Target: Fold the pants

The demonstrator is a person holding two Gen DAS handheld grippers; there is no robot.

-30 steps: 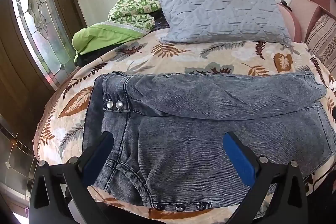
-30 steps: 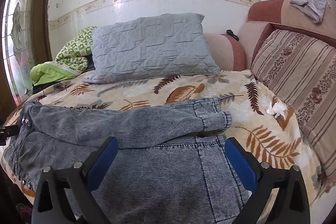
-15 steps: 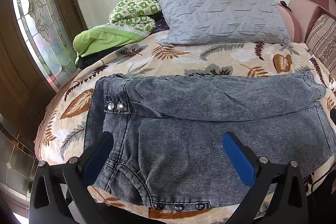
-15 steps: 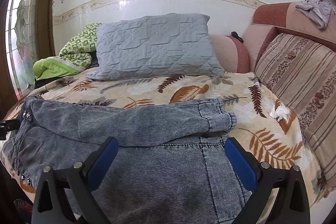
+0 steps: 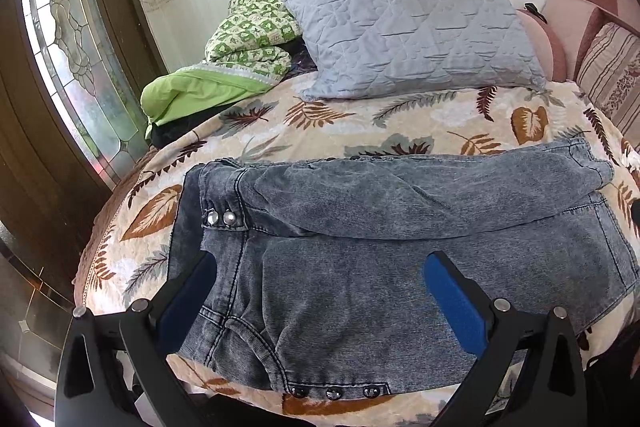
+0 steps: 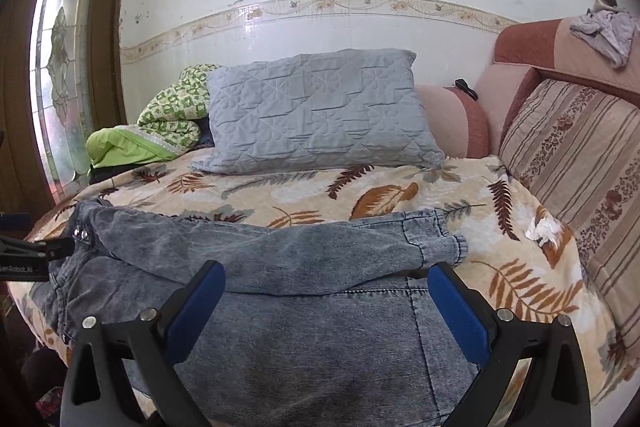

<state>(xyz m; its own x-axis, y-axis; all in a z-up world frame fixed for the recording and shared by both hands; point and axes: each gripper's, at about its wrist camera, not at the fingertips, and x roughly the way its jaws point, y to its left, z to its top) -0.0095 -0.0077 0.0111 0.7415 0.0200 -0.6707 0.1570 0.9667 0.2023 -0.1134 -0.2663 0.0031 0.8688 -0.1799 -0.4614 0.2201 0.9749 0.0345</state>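
While both tongs were held spread wide with nothing gripped, the grey jeans (image 5: 360,267) were seen lying flat on the leaf-print bedspread (image 5: 400,123) just ahead of and under the left gripper (image 5: 320,291), waistband snaps at its left finger. One leg was seen folded across ahead of the right gripper (image 6: 326,301), its cuff past the right finger. A grey pillow (image 6: 316,115) was noted well beyond.

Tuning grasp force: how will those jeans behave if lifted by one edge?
The jeans are probably floppy: one leg already drapes in soft folds over the other. Likely heavyish, being thick denim. Probably not slippery on the quilted bedspread.
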